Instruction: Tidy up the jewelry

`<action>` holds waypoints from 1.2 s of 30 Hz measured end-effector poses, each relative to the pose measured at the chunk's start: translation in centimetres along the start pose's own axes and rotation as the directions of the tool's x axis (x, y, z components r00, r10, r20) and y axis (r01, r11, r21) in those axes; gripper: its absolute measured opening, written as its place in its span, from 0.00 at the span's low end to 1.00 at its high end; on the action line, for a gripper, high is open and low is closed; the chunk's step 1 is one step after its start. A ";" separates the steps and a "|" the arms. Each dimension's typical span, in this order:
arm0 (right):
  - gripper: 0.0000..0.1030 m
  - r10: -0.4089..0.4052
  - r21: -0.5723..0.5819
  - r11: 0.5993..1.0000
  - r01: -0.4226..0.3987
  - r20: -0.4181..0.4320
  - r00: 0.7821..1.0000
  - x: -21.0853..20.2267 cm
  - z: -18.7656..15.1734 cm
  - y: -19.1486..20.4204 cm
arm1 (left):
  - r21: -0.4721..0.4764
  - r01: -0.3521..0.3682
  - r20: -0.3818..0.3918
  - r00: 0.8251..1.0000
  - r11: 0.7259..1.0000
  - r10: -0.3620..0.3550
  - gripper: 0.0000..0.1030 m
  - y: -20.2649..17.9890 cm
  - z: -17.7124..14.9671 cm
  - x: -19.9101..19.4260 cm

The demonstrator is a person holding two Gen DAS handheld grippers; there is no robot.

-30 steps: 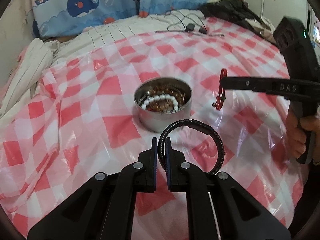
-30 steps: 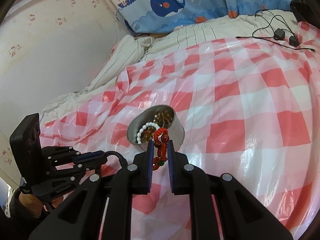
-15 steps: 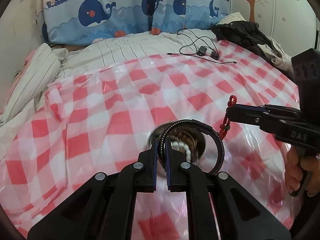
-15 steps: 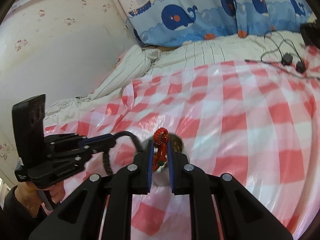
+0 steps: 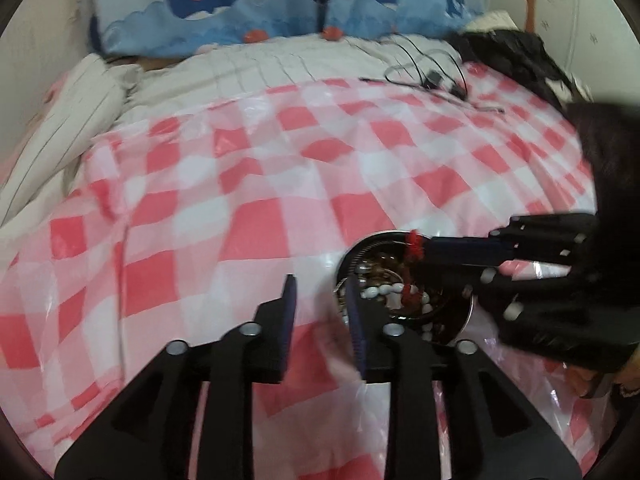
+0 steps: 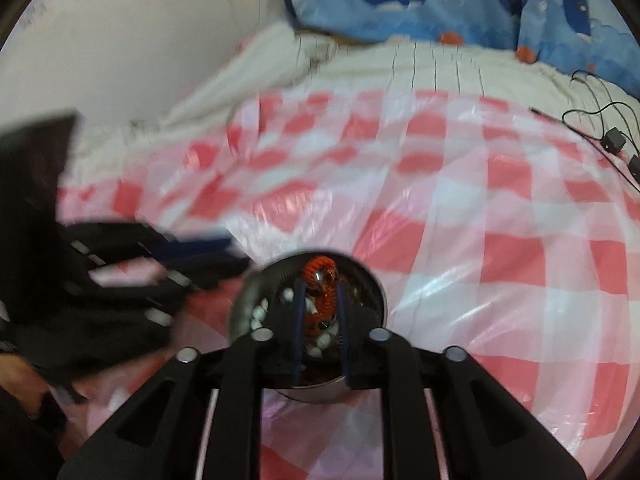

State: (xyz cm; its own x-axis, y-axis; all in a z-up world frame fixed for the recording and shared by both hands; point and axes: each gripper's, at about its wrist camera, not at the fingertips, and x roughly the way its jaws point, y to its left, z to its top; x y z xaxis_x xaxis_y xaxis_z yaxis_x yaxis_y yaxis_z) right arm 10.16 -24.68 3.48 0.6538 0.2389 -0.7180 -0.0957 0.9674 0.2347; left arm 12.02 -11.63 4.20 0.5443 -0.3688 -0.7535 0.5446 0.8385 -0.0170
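Left gripper (image 5: 320, 300): we see its jaws spread wide with nothing between them, hanging just left of the metal tin (image 5: 460, 322).
Right gripper (image 6: 320, 320): we find it poised over the tin's mouth, fingers clamped on a red knotted cord bracelet (image 6: 322, 296).
Tin: round, steel, near the front of the red-and-white checked plastic sheet (image 5: 248, 216); inside lie a white bead bracelet (image 5: 382, 290) and brownish beads.
Far side: whale-print pillows (image 5: 256, 12), a striped white sheet (image 5: 280, 64), black cables (image 5: 424, 68) at far right.
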 end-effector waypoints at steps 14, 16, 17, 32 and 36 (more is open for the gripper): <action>0.55 -0.088 0.134 0.988 0.076 0.083 0.993 -7.1 -7.0 -1.3 | -0.020 -0.174 0.041 0.984 0.985 0.174 0.88 -2.3 -7.2 -5.3; 0.60 -0.129 0.168 0.979 0.117 0.060 0.990 -7.4 -9.0 -1.4 | -0.033 -0.183 0.036 0.982 0.983 0.184 0.91 -2.9 -8.0 -5.8; 0.61 -0.146 0.180 0.975 0.134 0.056 0.988 -7.6 -9.6 -1.4 | -0.039 -0.184 0.035 0.982 0.982 0.186 0.93 -3.1 -8.4 -6.1; 0.90 -0.282 0.182 0.942 0.283 -0.033 0.959 -6.5 -13.8 -0.6 | -0.159 -0.144 -0.056 0.989 0.977 0.137 0.93 -4.1 -13.7 -6.6; 0.93 -0.284 0.205 0.936 0.287 -0.044 0.958 -7.5 -15.4 0.1 | -0.181 -0.132 -0.104 0.988 0.975 0.115 0.93 -4.2 -14.9 -5.2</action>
State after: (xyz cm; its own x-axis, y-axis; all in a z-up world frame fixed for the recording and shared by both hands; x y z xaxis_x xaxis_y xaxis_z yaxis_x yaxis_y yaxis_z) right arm -6.30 -25.04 -1.18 0.6201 -0.0423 -0.7833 0.2521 0.9563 0.1479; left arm -2.63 -7.24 -1.61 0.5340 -0.2268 -0.8145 0.3435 0.9384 -0.0361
